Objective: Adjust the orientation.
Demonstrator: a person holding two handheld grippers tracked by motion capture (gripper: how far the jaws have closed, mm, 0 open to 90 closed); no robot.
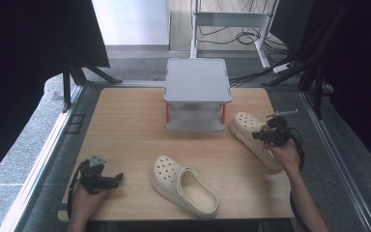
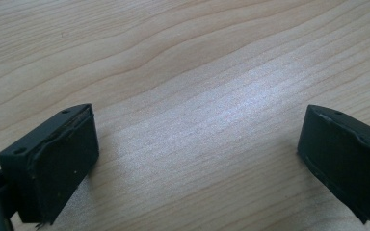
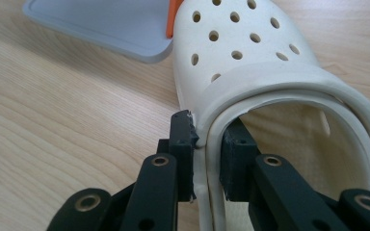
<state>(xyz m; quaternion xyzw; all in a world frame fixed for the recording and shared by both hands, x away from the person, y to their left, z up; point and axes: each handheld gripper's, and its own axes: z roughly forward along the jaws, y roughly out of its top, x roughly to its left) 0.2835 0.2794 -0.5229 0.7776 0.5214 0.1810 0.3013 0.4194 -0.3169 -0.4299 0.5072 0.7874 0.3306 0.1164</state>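
Note:
Two cream clogs lie on the wooden table (image 1: 125, 130). One clog (image 1: 184, 185) rests near the front middle, toe toward the far left. The other clog (image 1: 251, 135) (image 3: 250, 62) lies at the right, beside the grey rack. My right gripper (image 1: 265, 136) (image 3: 207, 154) is shut on this clog's side wall and strap, one jaw outside and one inside the opening. My left gripper (image 1: 117, 179) (image 2: 197, 159) hovers low over bare wood at the front left, jaws wide apart and holding nothing.
A grey two-level rack (image 1: 197, 94) with orange posts stands at the back middle of the table; its lower shelf corner (image 3: 101, 29) sits just beyond the held clog's toe. Black frames and cables surround the table.

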